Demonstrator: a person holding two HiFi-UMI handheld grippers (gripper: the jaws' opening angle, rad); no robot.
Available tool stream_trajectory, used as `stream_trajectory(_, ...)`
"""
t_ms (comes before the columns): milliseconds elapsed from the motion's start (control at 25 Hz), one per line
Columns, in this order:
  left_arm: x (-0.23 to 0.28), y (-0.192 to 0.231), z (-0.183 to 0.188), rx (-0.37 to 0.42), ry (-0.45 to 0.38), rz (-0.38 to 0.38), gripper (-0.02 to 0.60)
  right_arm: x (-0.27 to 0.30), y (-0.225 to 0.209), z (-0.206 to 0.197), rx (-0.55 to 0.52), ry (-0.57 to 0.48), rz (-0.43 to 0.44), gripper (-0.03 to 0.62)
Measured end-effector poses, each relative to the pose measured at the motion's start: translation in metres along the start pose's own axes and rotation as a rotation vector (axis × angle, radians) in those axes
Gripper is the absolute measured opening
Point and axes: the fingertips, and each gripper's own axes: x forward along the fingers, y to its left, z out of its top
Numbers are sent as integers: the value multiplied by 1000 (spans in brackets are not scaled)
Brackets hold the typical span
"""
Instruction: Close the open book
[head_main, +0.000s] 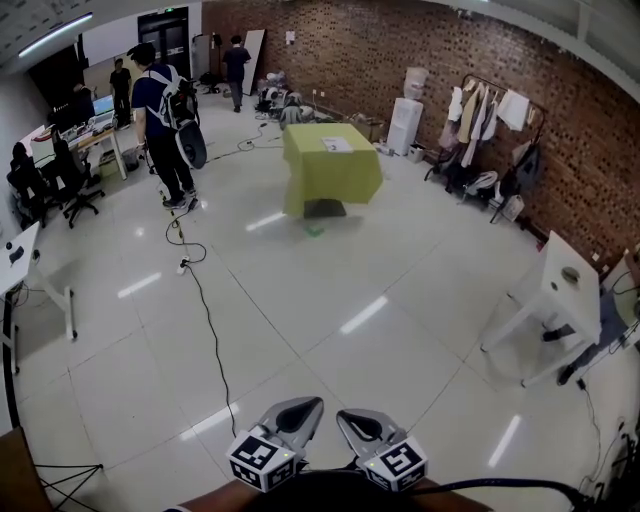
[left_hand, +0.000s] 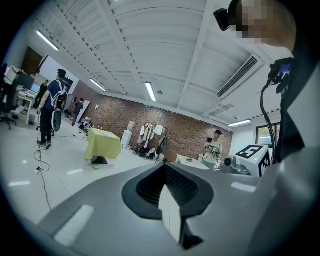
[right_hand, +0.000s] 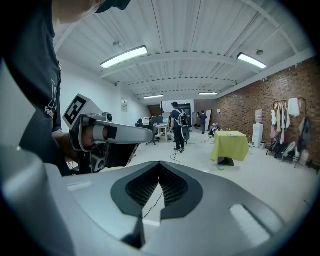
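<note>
Both claws sit low at 6 o'clock in the head view. The left gripper (head_main: 300, 415) and the right gripper (head_main: 360, 425) are each pressed together on nothing: in each gripper's own view the ribbed pads (left_hand: 186, 191) meet with only open room beyond them.

The yellow-draped table (head_main: 330, 165) stands well apart, up at 12 o'clock across the shiny floor (head_main: 300, 300). On its top lies a pale flat thing (head_main: 337, 145), most likely the open book, though it's too small to be sure.

If it is the book, expect a light load with a stiff cover and floppy pages. The safest hold looks like the outer edge of one cover, lifted and swung over the spine. The other claw would steady the far half so it doesn't skid on the cloth. Pinched loose pages could crease.

Only the head view looks down onto the tabletop. The left gripper view catches the table (left_hand: 102, 144) side-on at 9 o'clock with its top hidden, plus a person (left_hand: 215, 145) standing at 3 o'clock. The right gripper view puts the table (right_hand: 230, 145) at 2 o'clock and shows a hand (right_hand: 64, 145) carrying the left gripper at 9 o'clock.
</note>
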Motion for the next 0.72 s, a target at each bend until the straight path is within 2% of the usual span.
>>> stream_trajectory(480,11,-2,-3,-2,-8,18,8,-8,-15,2,-24,-26,-6,8)
stream_trajectory(720,31,-5,-3,-4,-7,47,8,-16,-38,2,-12,-46,-5,8)
